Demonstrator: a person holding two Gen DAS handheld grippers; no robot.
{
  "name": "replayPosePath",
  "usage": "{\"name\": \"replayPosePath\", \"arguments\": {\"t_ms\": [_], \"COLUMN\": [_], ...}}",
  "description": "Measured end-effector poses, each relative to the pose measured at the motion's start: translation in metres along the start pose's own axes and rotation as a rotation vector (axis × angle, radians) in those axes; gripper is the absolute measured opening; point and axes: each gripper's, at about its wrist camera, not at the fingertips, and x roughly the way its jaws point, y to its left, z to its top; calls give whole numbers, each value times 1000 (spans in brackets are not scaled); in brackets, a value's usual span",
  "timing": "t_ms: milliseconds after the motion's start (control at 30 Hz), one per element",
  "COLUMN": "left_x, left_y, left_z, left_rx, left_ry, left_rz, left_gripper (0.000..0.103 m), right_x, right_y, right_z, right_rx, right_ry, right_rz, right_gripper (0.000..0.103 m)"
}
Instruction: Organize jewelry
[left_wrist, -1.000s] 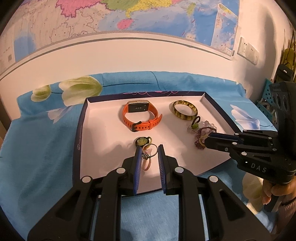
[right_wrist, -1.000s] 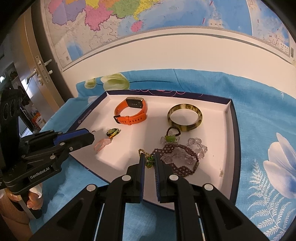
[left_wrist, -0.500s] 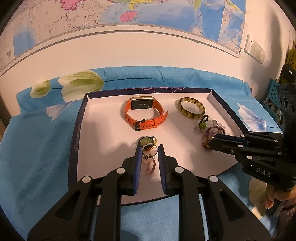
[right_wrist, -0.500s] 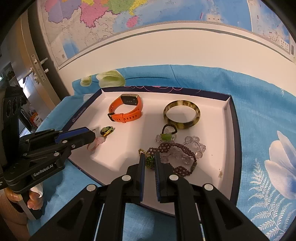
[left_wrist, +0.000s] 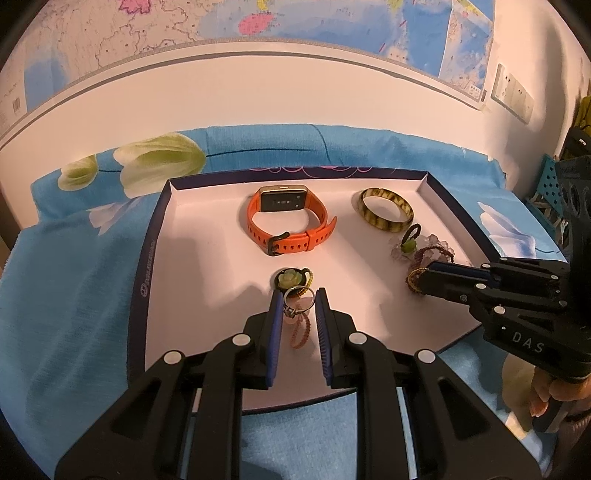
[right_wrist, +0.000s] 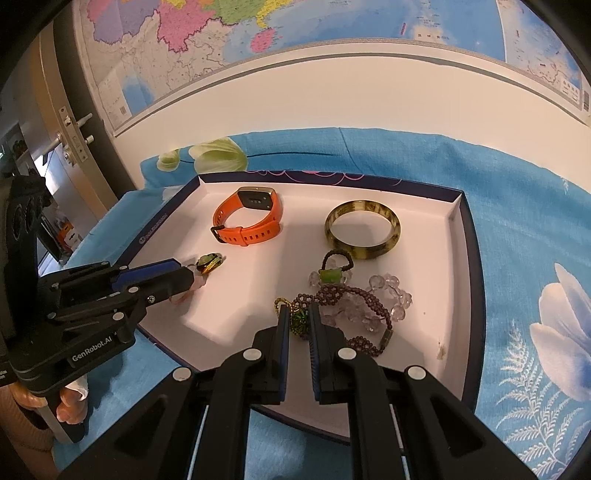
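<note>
While both claws work low over the near edge of the tray (left_wrist: 137, 280), the step in hand looks like lifting small pieces out of a clutter to set them apart. Nearest in the left wrist view, the left gripper (left_wrist: 298, 301) has its jaws drawn in around a silver ring (left_wrist: 298, 295), whose hoop spans the gap and seems to touch both pads; I judge it grasped, though lightly. A pink coiled band (left_wrist: 300, 330) lies on the tray floor under those jaws, and a green flower charm (left_wrist: 290, 277) sits just beyond the tips. Toward the tray's near right corner, the right gripper (right_wrist: 297, 320) is clenched on a green beaded charm (right_wrist: 298, 322) that belongs to a heap of purple bead bracelet (right_wrist: 369, 310) and clear crystal beads (right_wrist: 388, 286). Farther back, the orange watch (left_wrist: 286, 221) sits mid-tray near the far edge, and the amber bangle (right_wrist: 362, 230) rests near the far right corner, both apart from everything else. Next, each claw probably needs a slow, straight lift, watching for the charm's cord dragging the bead heap along.
</note>
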Motion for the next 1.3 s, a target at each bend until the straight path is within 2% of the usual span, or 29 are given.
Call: {"name": "replayPosePath", "arguments": {"t_ms": [367,467,533,667,800,833,867,900,933,967,1033,1067,1167,1300], "left_x": [7,7,6,-1,-16,-21,-26,-33,-40,-51,-66,-72,-96,-125], "left_y": [1,3,3,2,3,3,3,2,1,0,-4,-5,-8,-8], "left_z": [0,-1,-1,-2,-3,-3,-3,-4,-5,-7,-10,-11,-20,-39], "left_rx": [-6,-15,-16,-9,-15,-15,-12,-9,-8,-6,13,17,28,-5], "left_ry": [15,15,9,-19,-64,-80,-94,-112,-131,-171,-213,-226,-279,-329], "left_rz": [7,6,9,10,9,9,14,23,32,54,72,77,114,141], "left_gripper": [21,22,23,34,51,53,60,76,85,91,93,98,98,98], "right_x": [2,0,-3,-9,-20,-24,-28,-32,-38,-43,-56,-63,-81,-101], "right_y": [-1,0,1,1,3,4,6,7,9,11,18,21,31,45], "right_z": [1,0,0,-2,-5,-6,-8,-9,-12,-14,-20,-24,-33,-48], "right_rx": [-6,-11,-14,-16,-14,-18,-20,-21,-18,-17,-27,-31,-39,-51], "right_ry": [-9,-18,-24,-41,-71,-85,-98,-107,-126,-142,-185,-206,-263,-321], "right_rz": [-31,-45,-51,-58,-63,-73,-78,-80,-94,-108,-130,-141,-169,-199], "right_gripper": [11,13,19,23,42,44,48,55,61,72,78,83,92,96]}}
